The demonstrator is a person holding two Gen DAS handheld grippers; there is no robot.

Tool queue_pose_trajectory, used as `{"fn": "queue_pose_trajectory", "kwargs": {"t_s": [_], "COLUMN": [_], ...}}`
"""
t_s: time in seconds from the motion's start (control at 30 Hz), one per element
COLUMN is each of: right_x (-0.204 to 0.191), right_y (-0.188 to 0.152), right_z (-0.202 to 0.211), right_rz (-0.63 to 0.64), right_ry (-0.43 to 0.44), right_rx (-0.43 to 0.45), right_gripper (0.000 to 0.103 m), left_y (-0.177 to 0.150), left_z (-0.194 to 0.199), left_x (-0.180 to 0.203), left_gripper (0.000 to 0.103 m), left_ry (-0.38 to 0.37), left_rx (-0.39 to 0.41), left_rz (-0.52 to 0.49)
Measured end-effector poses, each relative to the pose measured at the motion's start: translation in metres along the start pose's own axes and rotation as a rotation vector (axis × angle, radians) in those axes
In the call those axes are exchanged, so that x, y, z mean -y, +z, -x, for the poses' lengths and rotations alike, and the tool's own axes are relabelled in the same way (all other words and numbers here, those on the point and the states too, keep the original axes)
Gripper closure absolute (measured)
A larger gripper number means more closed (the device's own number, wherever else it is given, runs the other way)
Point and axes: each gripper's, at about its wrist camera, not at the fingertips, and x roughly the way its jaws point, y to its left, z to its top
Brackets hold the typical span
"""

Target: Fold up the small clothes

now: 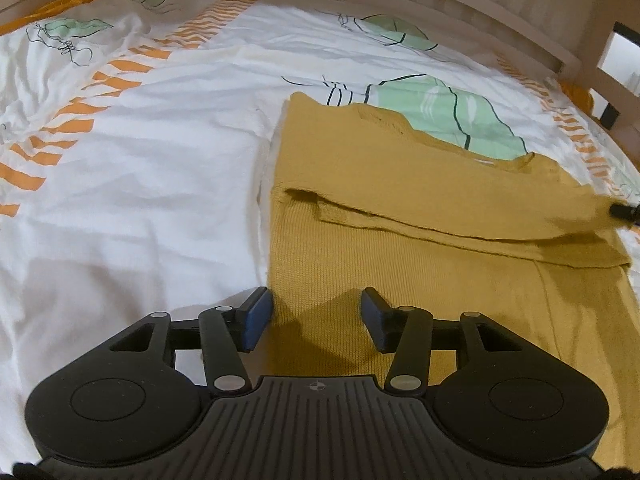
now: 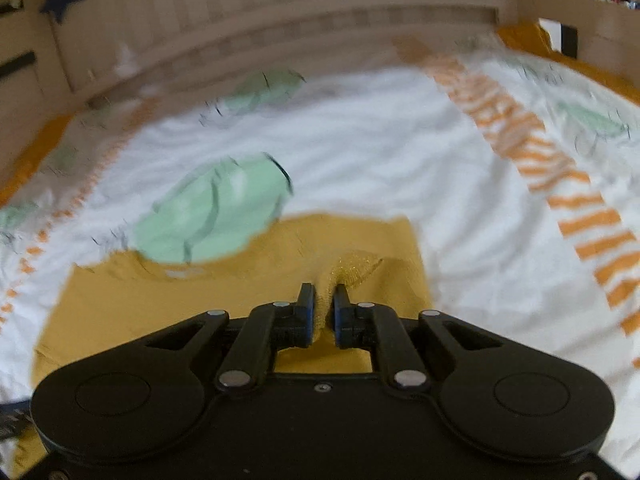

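Observation:
A mustard yellow knitted garment (image 1: 420, 248) lies on the bed, its top part folded over into a flap across the middle. My left gripper (image 1: 316, 304) is open and empty, hovering over the garment's near left edge. My right gripper (image 2: 323, 300) is shut on a bunched fold of the same garment (image 2: 248, 300), lifting it a little. The tip of the right gripper shows in the left wrist view (image 1: 624, 211) at the far right, at the end of the flap. The right wrist view is blurred.
The bed cover (image 1: 140, 184) is white with orange stripes and green leaf prints. A wooden slatted bed rail (image 1: 500, 12) runs along the far side. An orange sheet edge (image 2: 528, 40) shows at the corners.

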Motion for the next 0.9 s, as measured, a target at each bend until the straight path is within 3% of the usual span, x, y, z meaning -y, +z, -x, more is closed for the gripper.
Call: {"fn": "queue_pose_trajectory", "kwargs": {"t_s": [0.17, 0.3, 0.53, 0.67, 0.77, 0.9], "right_x": [0.006, 0.005, 0.001, 0.001, 0.013, 0.026], "right_y": [-0.019, -0.024, -0.031, -0.032, -0.027, -0.021], "right_z": [-0.012, -0.007, -0.005, -0.002, -0.004, 0.001], "right_rz": [-0.005, 0.034, 0.094, 0.112, 0.059, -0.02], "right_ry": [-0.028, -0.059, -0.091, -0.157, -0.214, -0.256], "right_rx": [-0.041, -0.019, 0.01, 0.039, 0.033, 0.057], "right_gripper": [0.077, 0.064, 0.054, 0.043, 0.034, 0.033], "left_y": [0.0, 0.0, -0.002, -0.003, -0.004, -0.004], "left_z": [0.0, -0.001, -0.001, -0.002, -0.002, -0.002], "left_x": [0.0, 0.001, 0.004, 0.006, 0.007, 0.006], "left_gripper": [0.054, 0.052, 0.043, 0.041, 0.04, 0.039], "left_ry": [-0.001, -0.003, -0.014, -0.014, -0.015, -0.016], "left_rx": [0.001, 0.005, 0.009, 0.01, 0.011, 0.011], "left_rz": [0.0, -0.007, -0.025, -0.04, -0.044, -0.045]}}
